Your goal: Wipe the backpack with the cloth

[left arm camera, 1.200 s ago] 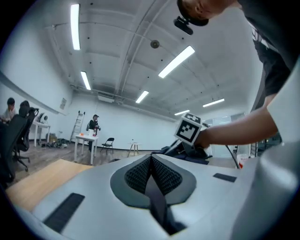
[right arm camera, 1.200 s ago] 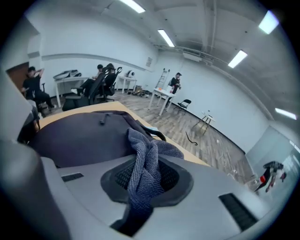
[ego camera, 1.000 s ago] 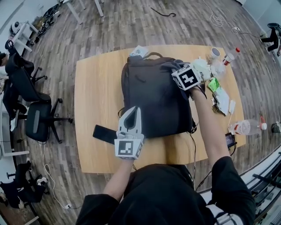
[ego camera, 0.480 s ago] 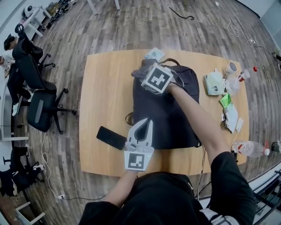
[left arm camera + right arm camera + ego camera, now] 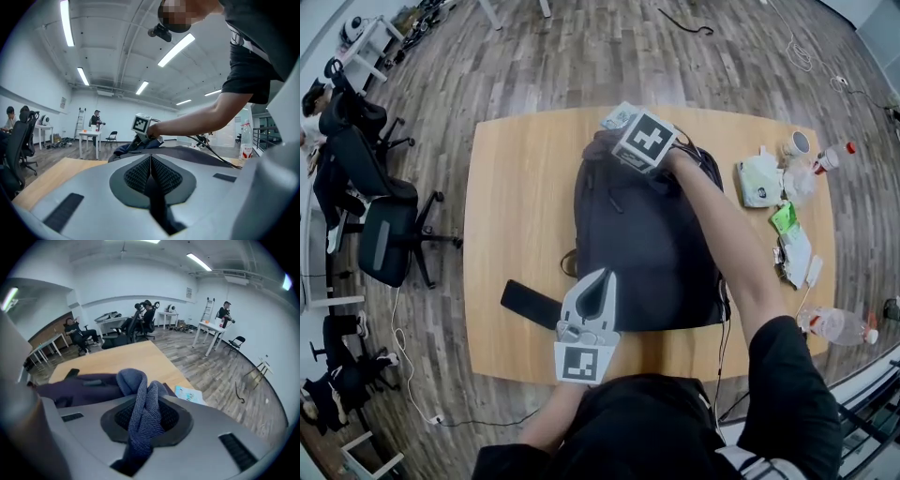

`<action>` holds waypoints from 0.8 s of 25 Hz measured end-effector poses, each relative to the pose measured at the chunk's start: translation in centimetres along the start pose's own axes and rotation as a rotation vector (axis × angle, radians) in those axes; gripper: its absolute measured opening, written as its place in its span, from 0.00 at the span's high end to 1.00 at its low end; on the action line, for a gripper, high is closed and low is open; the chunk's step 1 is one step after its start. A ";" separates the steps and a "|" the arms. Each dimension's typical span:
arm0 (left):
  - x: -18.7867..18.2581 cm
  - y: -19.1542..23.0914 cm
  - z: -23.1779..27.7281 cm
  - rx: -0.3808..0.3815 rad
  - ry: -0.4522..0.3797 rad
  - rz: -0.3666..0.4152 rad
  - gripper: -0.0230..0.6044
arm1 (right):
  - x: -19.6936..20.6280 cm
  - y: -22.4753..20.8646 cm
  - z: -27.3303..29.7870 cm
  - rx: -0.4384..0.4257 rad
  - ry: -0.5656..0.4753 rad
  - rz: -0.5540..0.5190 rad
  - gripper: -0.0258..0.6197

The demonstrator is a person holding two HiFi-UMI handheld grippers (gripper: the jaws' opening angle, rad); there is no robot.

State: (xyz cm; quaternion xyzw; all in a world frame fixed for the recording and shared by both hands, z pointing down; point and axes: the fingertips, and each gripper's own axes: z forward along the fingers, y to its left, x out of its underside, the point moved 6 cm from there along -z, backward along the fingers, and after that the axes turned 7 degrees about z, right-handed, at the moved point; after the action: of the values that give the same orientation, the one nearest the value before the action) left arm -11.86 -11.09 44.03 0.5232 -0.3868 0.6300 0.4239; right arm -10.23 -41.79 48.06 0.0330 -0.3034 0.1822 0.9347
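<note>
Backpack [image 5: 637, 253] lies on wooden table [image 5: 516, 206] over plank floor [image 5: 581, 56], seemingly an office.

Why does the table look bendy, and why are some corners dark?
Head view: the wide lens bows the table edges. Left gripper view: fisheye curves straight lines, corners go dark, ceiling lights glare white. Right gripper view: dark corners too; the close cloth looks huge.

The left tool [image 5: 600, 281] is held low and close to the body, pointing forward, its jaws pressed together with nothing between them. The right arm [image 5: 722, 244] stretches far forward, and the right tool [image 5: 146, 417] is clamped on the cloth [image 5: 135, 380].
</note>
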 end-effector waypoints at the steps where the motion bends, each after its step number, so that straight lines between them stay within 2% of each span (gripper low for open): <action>1: 0.0 0.0 0.0 -0.003 0.002 0.002 0.94 | 1.0 -1.3 -0.5 0.046 0.039 -0.013 0.88; 4: 0.3 0.0 -0.1 -0.007 0.010 0.008 0.94 | 5.7 -5.0 -1.7 0.130 0.207 -0.031 0.88; 6: 0.3 0.0 0.0 -0.007 0.019 0.004 0.94 | 8.3 -7.1 -2.9 0.127 0.235 0.023 0.88; 12: 0.5 0.2 0.3 0.004 0.033 0.023 0.94 | 11.3 -10.2 -7.2 0.118 0.116 0.188 0.88; 15: 0.6 0.5 0.7 0.019 0.025 0.035 0.94 | 12.9 -10.4 -8.5 0.135 0.043 0.240 0.88; 20: 0.8 0.7 1.2 0.042 0.022 0.035 0.94 | 15.9 -11.4 -10.9 0.176 -0.104 0.397 0.88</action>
State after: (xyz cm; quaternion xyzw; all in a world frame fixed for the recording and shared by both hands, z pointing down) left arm -12.18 -12.31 44.93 0.5182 -0.3782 0.6510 0.4058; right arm 11.81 -45.44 48.97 0.0637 -0.3346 0.3863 0.8572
